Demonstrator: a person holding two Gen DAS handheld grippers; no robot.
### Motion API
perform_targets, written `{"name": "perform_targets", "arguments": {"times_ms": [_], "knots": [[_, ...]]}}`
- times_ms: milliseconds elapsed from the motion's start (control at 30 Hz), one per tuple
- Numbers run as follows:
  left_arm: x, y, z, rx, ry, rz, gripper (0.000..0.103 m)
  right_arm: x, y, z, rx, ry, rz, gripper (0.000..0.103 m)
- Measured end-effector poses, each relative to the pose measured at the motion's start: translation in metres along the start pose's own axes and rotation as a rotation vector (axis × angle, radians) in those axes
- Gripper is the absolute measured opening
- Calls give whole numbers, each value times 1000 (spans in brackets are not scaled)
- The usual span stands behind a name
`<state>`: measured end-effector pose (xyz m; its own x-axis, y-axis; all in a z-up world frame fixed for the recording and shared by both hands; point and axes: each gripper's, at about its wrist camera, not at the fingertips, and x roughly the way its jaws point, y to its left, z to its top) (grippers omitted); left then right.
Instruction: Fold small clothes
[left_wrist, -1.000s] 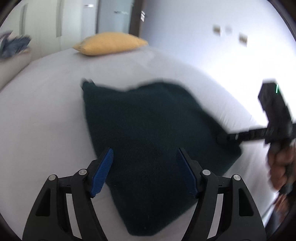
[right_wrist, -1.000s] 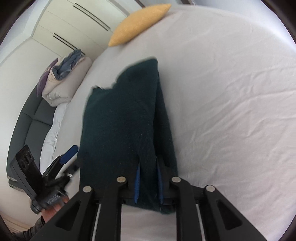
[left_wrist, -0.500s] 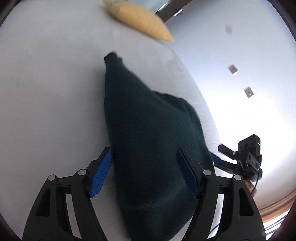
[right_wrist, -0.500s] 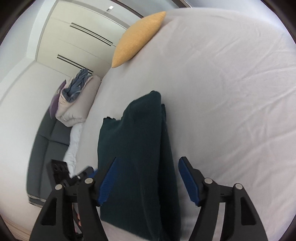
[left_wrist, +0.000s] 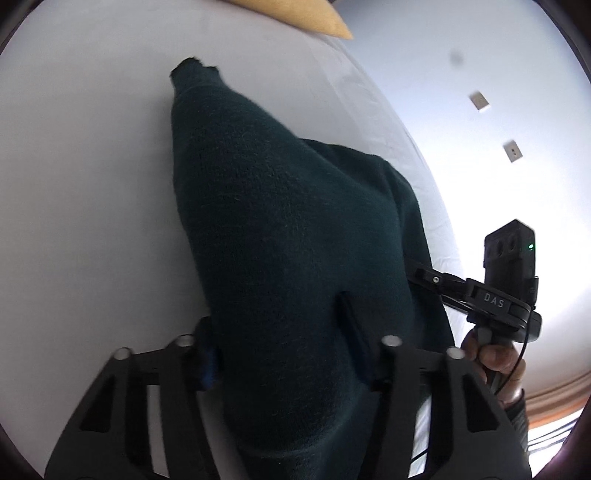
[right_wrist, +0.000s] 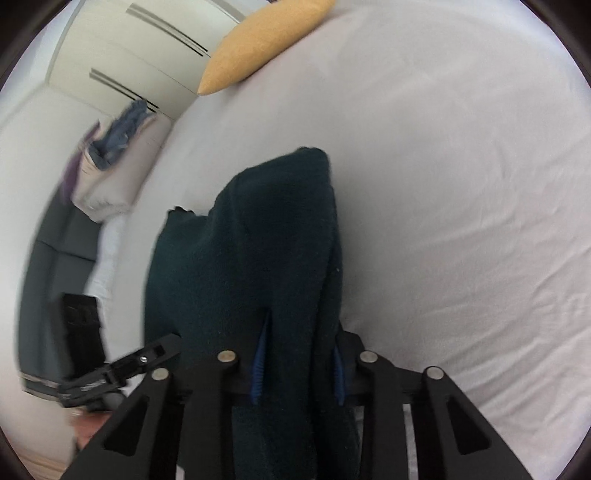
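A dark green knitted garment (left_wrist: 288, 221) lies folded lengthwise on the white bed sheet (left_wrist: 74, 184), its near end bunched up. My left gripper (left_wrist: 280, 347) is closing on that near end, and the fabric bulges between its pads. In the right wrist view the same garment (right_wrist: 258, 240) runs away from me, and my right gripper (right_wrist: 298, 354) is closing on its near right fold, blue pads pressed into the cloth. The right gripper (left_wrist: 436, 280) reaches into the garment's right side, held by a hand (left_wrist: 495, 354). At lower left is the left gripper (right_wrist: 147, 354).
A yellow pillow (right_wrist: 258, 40) lies at the far end of the sheet (right_wrist: 461, 184). A pile of folded bedding and clothes (right_wrist: 110, 155) sits on a dark sofa (right_wrist: 55, 266) beside the bed, with a white wardrobe (right_wrist: 110, 55) behind. A white wall (left_wrist: 480, 92) runs along the right.
Half a second ago both grippers stood open over the garment; now each has closed onto its near end. The cloth is bunched up between the left fingers.
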<state>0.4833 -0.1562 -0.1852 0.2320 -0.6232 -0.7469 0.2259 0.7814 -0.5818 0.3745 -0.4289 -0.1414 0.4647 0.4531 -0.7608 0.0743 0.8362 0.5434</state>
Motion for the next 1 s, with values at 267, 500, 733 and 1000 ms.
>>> {"name": "perform_targets", "arguments": {"times_ms": [267,500,733,1000], "knots": [[-59,-19,-21,71,-67,23,35,-40,92,-26,-235,-113,-163,20],[-153,-16,-68,126,-109,73,35,-65,166,-78,-296,-117,-65,20],[-222,10,-126,109,-138,149,35,-49,224,-141,-326,-65,22,20],[-251,54,-187,41,-120,178,35,-17,249,-191,-303,-12,70,20]]}}
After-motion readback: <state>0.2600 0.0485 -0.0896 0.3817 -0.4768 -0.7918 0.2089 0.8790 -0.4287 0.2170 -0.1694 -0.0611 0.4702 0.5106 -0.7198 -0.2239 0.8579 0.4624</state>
